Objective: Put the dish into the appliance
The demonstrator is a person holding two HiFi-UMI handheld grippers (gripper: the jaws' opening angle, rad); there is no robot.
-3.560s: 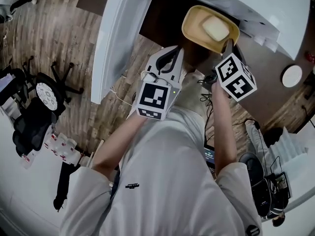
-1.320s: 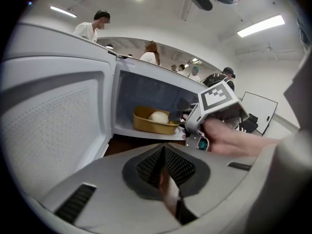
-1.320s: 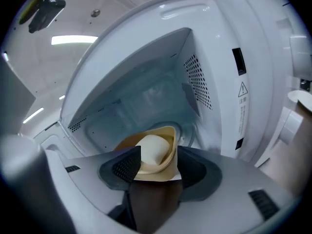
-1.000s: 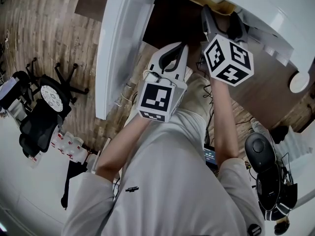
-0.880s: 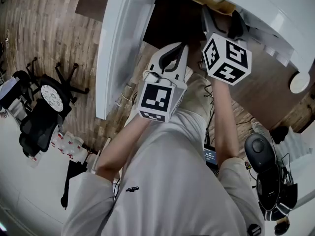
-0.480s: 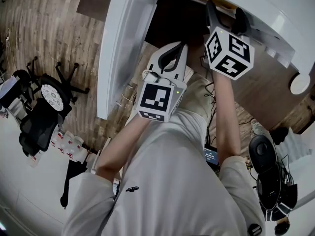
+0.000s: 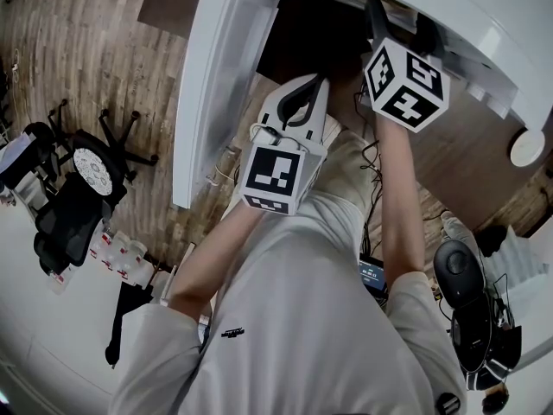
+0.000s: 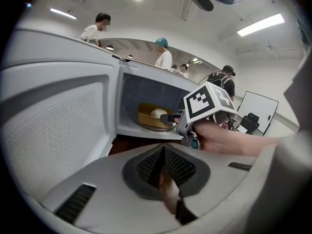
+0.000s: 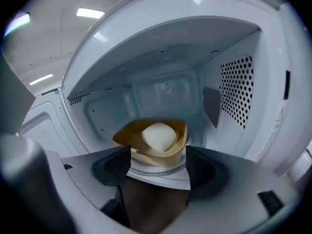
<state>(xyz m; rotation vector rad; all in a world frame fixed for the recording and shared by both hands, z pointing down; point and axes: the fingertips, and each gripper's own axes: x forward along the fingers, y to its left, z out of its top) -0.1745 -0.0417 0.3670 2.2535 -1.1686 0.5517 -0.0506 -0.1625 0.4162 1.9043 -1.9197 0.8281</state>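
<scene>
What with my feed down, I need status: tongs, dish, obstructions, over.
Left tongs shut, empty. Right tongs open, at microwave mouth. Dish on turntable inside. Door open, nothing blocking.

All 3 views show strong fisheye bending; both gripper views darken at the corners. Bright, even light comes from ceiling strip lights (image 8: pixel 257 25), which glare. The appliance (image 9: pixel 161 96) cavity is softly lit close up, shadowed in the head view.

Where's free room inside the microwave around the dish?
Bare floor beside the dish toward the perforated wall; open height above it. Crowded at the doorway: the right gripper, jaws open, sits right before the dish.
</scene>
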